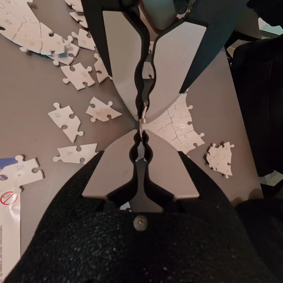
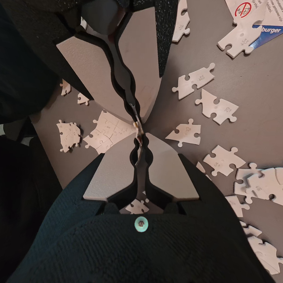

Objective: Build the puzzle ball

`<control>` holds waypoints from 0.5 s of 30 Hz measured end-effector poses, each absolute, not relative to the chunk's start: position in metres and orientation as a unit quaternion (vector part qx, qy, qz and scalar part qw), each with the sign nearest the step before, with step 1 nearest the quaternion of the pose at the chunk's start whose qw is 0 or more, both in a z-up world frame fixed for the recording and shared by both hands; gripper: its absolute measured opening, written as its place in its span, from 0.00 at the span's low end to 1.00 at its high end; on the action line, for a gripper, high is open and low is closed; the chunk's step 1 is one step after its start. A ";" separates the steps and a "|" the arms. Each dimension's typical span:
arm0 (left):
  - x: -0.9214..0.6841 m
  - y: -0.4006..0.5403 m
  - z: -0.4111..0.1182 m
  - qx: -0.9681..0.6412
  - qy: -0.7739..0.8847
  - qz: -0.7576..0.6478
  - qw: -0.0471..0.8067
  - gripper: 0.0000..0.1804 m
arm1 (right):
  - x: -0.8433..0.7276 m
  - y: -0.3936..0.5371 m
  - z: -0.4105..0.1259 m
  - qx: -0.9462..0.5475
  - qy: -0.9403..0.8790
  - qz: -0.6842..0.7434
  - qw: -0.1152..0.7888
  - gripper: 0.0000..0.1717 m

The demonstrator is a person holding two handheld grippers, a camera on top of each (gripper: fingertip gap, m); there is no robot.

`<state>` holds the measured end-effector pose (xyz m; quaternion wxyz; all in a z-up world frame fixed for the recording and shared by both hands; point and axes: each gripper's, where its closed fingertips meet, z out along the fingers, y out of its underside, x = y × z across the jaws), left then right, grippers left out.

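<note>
Both tongs [image 1: 141,131] [image 2: 140,134] clamping edge-on puzzle pieces [image 1: 143,116]

White puzzle pieces [image 1: 65,121], marked with small grey numbers, are seen on a grey counter [image 1: 38,99]. A white leaflet [image 2: 260,13] with a blue band and a red circle is shown at upper right.

The left claw [image 1: 141,133] has a black, coarse-grained, speckled body with a silver screw [image 1: 140,222] at its centre. Its fingers [image 1: 116,166] are pale grey wedges edged with wavy black pads. The right claw [image 2: 141,137] has a dark teal, finely ribbed body, a pale turquoise washer [image 2: 141,224] round its screw, and matching grey fingers [image 2: 171,176] with wavy black pads.
</note>
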<state>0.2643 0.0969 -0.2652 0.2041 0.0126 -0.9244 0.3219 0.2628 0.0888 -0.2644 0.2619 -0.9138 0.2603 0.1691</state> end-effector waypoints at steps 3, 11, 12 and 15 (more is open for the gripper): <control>0.266 0.096 -0.266 0.023 -0.924 0.320 0.208 0.01 | 0.265 0.088 -0.266 -0.925 0.240 0.147 0.254 0.03; 0.267 0.094 -0.262 0.027 -0.920 0.332 0.207 0.01 | 0.266 0.093 -0.262 -0.934 0.209 0.128 0.261 0.03; 0.267 0.094 -0.262 0.028 -0.920 0.331 0.207 0.01 | 0.266 0.093 -0.262 -0.932 0.212 0.130 0.262 0.03; 0.267 0.094 -0.263 0.032 -0.921 0.329 0.208 0.01 | 0.266 0.093 -0.263 -0.929 0.221 0.138 0.263 0.03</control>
